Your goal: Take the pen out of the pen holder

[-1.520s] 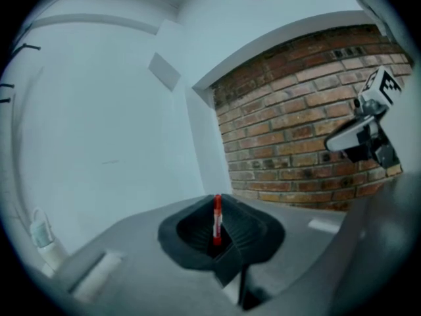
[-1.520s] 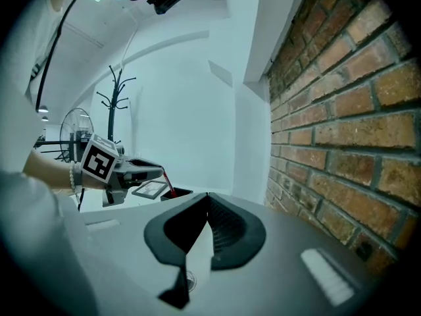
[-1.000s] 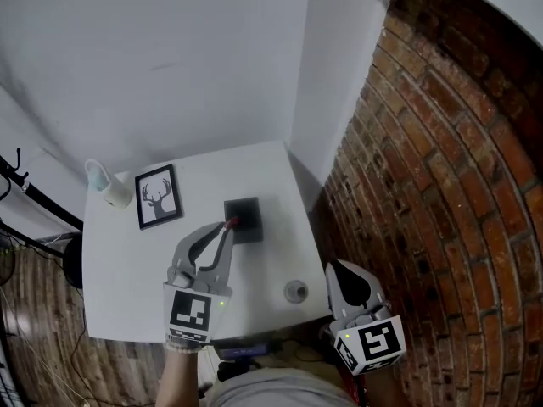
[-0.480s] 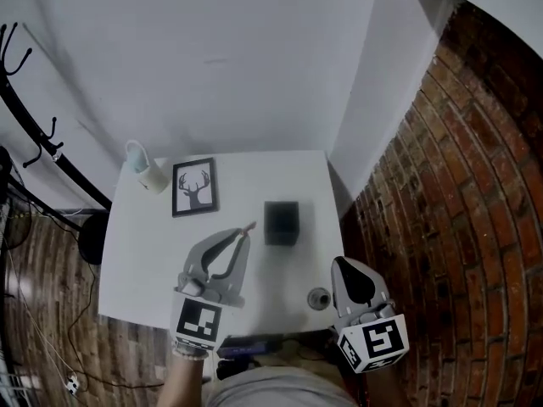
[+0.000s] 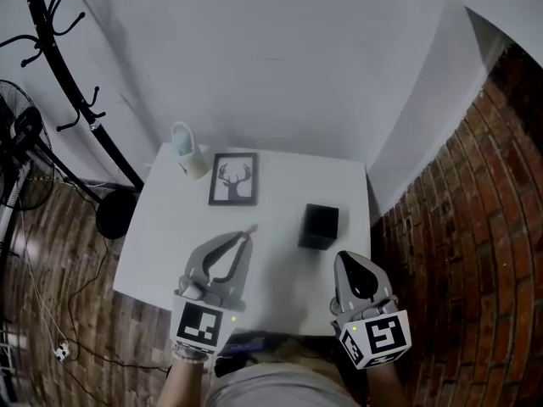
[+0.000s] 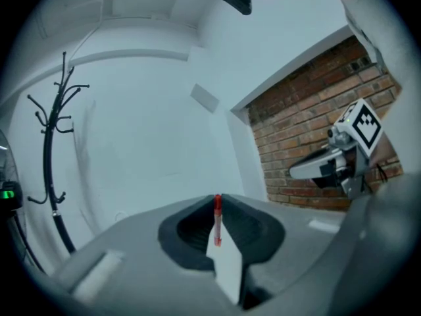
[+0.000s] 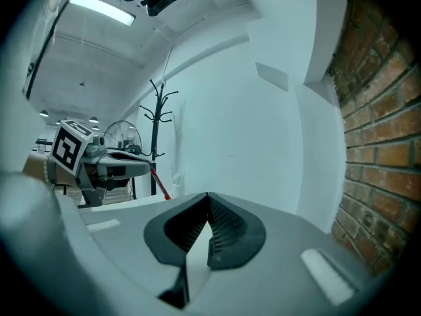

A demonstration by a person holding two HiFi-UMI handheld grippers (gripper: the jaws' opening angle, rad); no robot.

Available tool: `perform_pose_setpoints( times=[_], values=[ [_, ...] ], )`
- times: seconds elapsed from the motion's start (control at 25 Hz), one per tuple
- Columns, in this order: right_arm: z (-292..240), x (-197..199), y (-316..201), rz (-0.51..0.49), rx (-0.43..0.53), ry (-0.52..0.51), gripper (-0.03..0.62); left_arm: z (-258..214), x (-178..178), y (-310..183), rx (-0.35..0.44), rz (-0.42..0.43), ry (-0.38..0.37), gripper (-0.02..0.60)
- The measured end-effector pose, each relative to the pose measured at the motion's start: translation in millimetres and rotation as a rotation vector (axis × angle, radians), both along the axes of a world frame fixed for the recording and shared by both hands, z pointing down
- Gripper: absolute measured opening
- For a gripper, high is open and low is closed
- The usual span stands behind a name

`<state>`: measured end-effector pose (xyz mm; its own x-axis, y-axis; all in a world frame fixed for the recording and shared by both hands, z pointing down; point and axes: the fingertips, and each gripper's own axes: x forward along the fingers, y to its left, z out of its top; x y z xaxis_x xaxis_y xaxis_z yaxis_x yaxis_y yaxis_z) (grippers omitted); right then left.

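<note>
My left gripper (image 5: 243, 236) is shut on a red pen (image 6: 216, 220), clamped at the jaw tips; in the head view the pen (image 5: 249, 229) pokes out past them over the white table (image 5: 161, 244). The black square pen holder (image 5: 319, 225) stands to the right of that gripper, apart from it. My right gripper (image 5: 351, 270) hangs near the table's front right edge, jaws shut with nothing between them (image 7: 206, 198). The right gripper view also catches the left gripper (image 7: 135, 166) holding the pen (image 7: 160, 185).
A framed deer picture (image 5: 233, 179) lies at the table's back, with a small pale bottle (image 5: 188, 153) at the back left corner. A black coat rack (image 5: 76, 83) and a fan (image 5: 21, 155) stand at the left. A brick wall (image 5: 475, 227) runs along the right.
The left gripper has drawn the pen away from the holder toward the left. The head view has swung, so the table sits further right and the coat rack and fan show.
</note>
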<state>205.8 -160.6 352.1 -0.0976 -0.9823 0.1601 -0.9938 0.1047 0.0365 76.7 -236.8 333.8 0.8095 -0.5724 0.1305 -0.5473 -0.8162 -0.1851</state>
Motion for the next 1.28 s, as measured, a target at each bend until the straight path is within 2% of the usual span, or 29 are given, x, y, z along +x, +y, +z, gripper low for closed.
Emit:
perform_pose_setpoints(
  times=[0.36, 0.8, 1.28],
  values=[
    [-6, -49, -24, -0.114, 0.015, 0.024, 0.004, -4, -57, -3, 0.007, -0.097, 0.001, 0.026],
    [-4, -102, -41, -0.206, 0.008, 0.02, 0.004, -3, -126, -1, 0.003, -0.216, 0.007, 0.026],
    [-5, -144, -50, -0.276, 0.013, 0.027, 0.004, 4, -176, 8, -0.007, -0.295, 0.003, 0.026]
  ],
)
